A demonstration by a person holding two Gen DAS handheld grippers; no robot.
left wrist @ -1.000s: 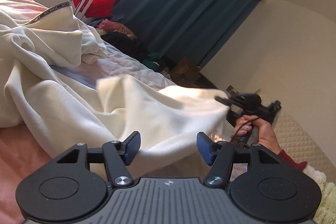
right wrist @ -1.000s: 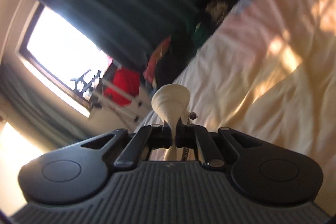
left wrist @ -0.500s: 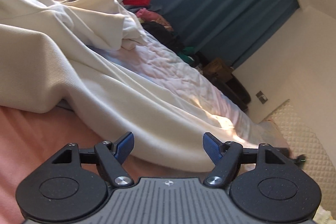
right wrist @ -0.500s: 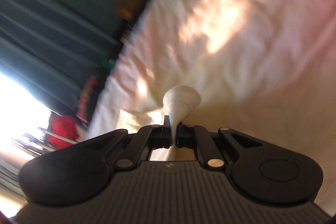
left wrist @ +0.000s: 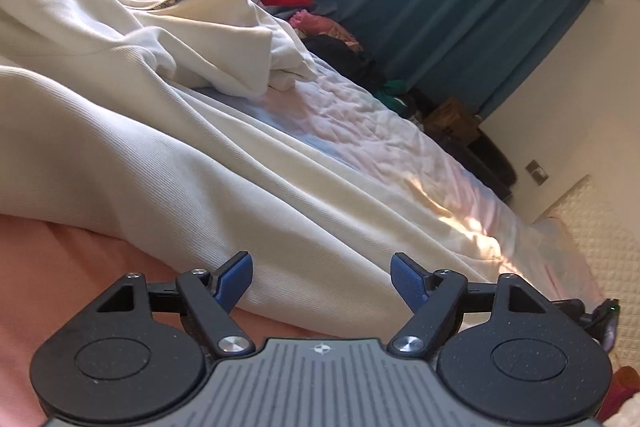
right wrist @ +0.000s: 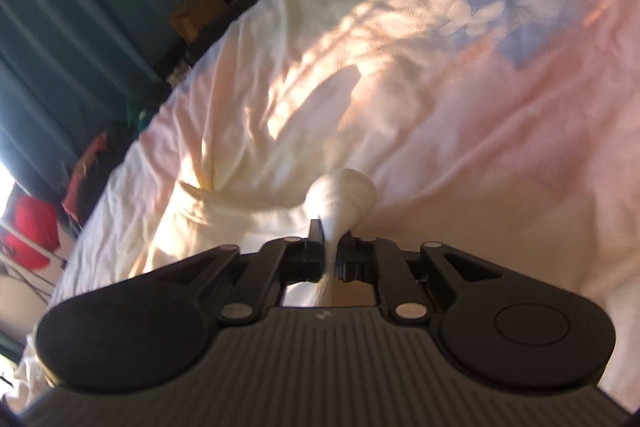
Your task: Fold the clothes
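The cream garment point(left wrist: 168, 163) lies spread across the bed point(left wrist: 380, 131), its long fold running from the near left edge toward the far right corner by the curtain point(left wrist: 460, 7). The left gripper point(left wrist: 320, 279) hovers just beside the fold's near hem, jaws wide and opening further, nothing between the blue pads point(left wrist: 236, 277). The right gripper point(right wrist: 330, 247) sits low over the sunlit bedding with a bunched tip of the garment between its jaws; they are opening, yet the cloth looks pinched. The right end is likely about to be laid down, so the left hand is nearer the hem for the next grasp.
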